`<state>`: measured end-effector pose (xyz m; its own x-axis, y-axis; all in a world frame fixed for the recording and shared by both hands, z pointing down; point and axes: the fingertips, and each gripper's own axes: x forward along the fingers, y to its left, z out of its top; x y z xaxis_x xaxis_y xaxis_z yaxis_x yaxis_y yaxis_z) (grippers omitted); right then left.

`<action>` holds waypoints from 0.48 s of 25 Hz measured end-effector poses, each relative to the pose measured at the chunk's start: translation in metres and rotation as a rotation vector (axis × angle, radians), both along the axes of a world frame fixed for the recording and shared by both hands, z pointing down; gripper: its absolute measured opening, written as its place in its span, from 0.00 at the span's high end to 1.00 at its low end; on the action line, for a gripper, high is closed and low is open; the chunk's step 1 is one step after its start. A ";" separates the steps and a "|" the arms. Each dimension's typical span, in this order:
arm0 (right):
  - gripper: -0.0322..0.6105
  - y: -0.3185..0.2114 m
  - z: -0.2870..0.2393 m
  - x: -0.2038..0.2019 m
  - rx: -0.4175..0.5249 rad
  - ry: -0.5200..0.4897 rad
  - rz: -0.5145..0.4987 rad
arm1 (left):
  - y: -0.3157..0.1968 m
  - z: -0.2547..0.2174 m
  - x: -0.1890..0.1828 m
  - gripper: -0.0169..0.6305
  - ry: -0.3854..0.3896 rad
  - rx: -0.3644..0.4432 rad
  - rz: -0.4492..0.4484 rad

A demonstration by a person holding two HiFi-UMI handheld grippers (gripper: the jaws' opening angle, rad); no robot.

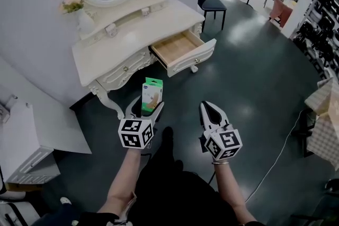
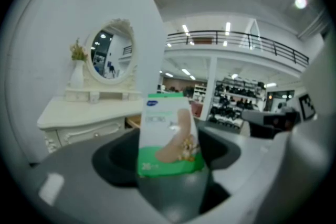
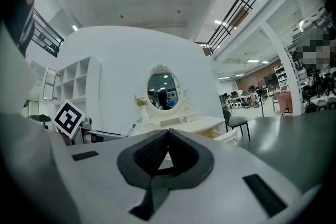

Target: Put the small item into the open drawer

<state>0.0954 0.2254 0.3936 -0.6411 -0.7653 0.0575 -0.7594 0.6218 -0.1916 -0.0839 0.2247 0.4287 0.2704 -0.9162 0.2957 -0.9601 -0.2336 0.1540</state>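
In the left tongs [image 1: 146, 108], upright small box [image 1: 152, 91], white, green-banded

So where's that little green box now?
The green box sits left of centre in the head view, clamped in the left gripper, short of the open drawer.

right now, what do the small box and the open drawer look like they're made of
Small box: likely thin printed cardboard, faintly glossy; flat faces, sharp edges, green-and-white print.
Open drawer: bare pale wood inside, matte tan and unpainted; its front looks cream-painted with a slight sheen, probably wood.
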 end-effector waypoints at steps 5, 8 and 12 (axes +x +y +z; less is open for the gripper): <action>0.95 -0.032 0.003 -0.006 -0.008 0.002 0.005 | -0.034 0.007 -0.007 0.42 0.003 -0.009 0.002; 0.95 -0.057 0.003 -0.009 -0.003 0.004 0.008 | -0.061 0.009 -0.012 0.42 0.003 -0.011 0.004; 0.95 -0.097 0.004 -0.016 -0.008 0.009 0.017 | -0.104 0.012 -0.021 0.42 0.004 -0.014 0.003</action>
<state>0.0798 0.1279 0.3979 -0.6276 -0.7755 0.0691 -0.7715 0.6075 -0.1892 -0.1051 0.1209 0.4409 0.2743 -0.9113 0.3071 -0.9587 -0.2342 0.1613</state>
